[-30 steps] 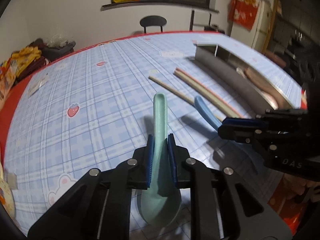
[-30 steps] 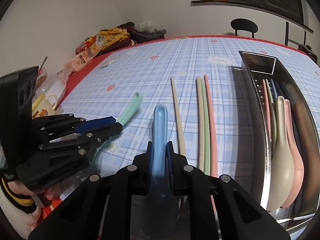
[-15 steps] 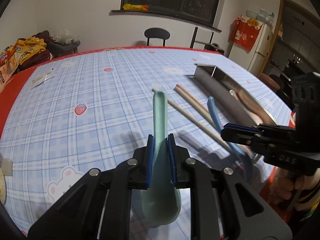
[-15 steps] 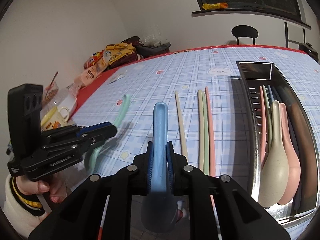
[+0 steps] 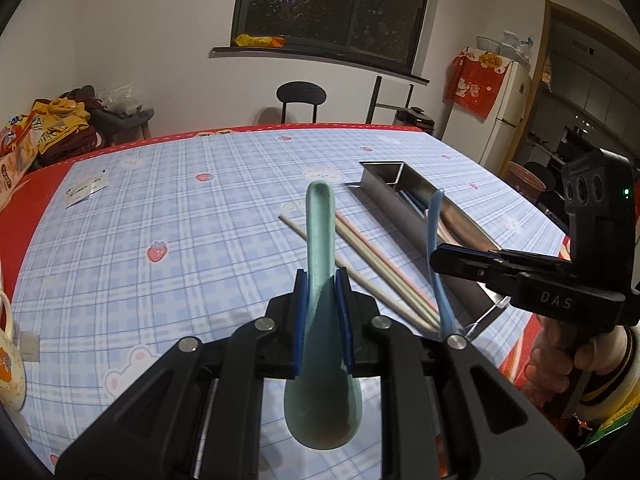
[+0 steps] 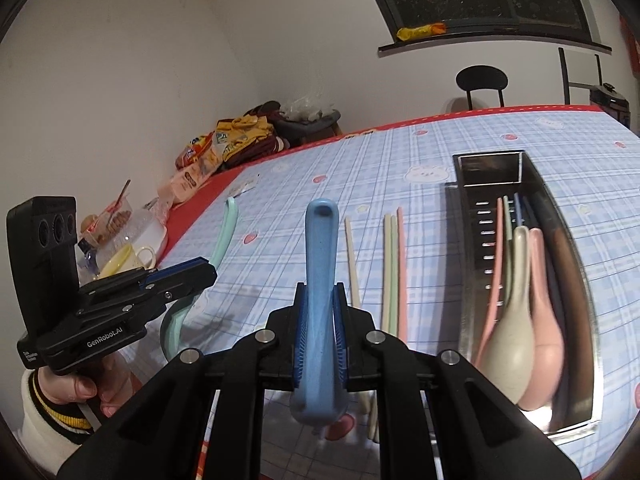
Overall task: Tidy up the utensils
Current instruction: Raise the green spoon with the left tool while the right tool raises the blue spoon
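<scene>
While the left gripper (image 5: pixel 321 312) clamps the mint-green plastic spoon (image 5: pixel 320 300) at lower centre and the right gripper (image 6: pixel 319 322) clamps the blue plastic spoon (image 6: pixel 319 300), either may slip short of the steel tray (image 6: pixel 576 264) at right.

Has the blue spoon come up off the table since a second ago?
Yes. The blue spoon, clamped in the right gripper, has risen clear of the chopsticks lying on the tablecloth.

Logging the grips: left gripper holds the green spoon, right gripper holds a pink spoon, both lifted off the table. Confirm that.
One detail is wrong. The right gripper is shut on a blue spoon, as the right wrist view shows; the pink spoon lies in the metal tray. The left gripper does hold the green spoon.
</scene>
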Demonstrator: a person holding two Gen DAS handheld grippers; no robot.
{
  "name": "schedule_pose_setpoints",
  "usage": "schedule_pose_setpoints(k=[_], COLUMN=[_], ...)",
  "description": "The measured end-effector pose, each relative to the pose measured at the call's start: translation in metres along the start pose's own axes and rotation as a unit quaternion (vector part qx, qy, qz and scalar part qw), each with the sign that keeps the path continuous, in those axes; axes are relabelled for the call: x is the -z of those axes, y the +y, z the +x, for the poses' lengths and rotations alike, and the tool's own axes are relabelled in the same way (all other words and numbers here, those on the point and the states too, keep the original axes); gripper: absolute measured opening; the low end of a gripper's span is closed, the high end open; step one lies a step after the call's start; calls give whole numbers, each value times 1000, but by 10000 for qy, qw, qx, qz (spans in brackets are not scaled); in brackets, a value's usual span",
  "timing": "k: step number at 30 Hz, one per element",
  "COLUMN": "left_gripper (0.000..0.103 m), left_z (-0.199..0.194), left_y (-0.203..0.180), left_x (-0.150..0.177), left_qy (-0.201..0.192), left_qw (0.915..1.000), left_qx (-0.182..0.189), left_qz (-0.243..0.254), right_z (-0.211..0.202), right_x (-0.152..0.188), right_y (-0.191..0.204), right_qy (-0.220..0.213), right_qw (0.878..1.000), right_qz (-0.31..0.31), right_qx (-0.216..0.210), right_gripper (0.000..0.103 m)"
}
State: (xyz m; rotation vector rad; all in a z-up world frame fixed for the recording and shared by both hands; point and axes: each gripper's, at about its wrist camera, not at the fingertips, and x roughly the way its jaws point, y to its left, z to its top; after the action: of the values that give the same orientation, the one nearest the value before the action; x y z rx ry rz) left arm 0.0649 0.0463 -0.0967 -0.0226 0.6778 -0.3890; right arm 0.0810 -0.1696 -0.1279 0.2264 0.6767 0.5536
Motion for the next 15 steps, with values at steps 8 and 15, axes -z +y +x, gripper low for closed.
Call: schedule_pose_setpoints(k=[8, 15], left_gripper=[18, 18], left_z=[0, 0], left_y=[-4, 5], left_x=[-1, 5], left_qy=[18, 7], left_qw=[10000, 9999], left_qx=[6, -53], left_qz=[-8, -145], right_z=[-1, 12], right_x=[2, 5], right_y=[-2, 0], right_qy=[122, 443], right_qw=[9999, 9972], right_qz=[-59, -395], right_qx=[54, 465], right_gripper=[1, 10])
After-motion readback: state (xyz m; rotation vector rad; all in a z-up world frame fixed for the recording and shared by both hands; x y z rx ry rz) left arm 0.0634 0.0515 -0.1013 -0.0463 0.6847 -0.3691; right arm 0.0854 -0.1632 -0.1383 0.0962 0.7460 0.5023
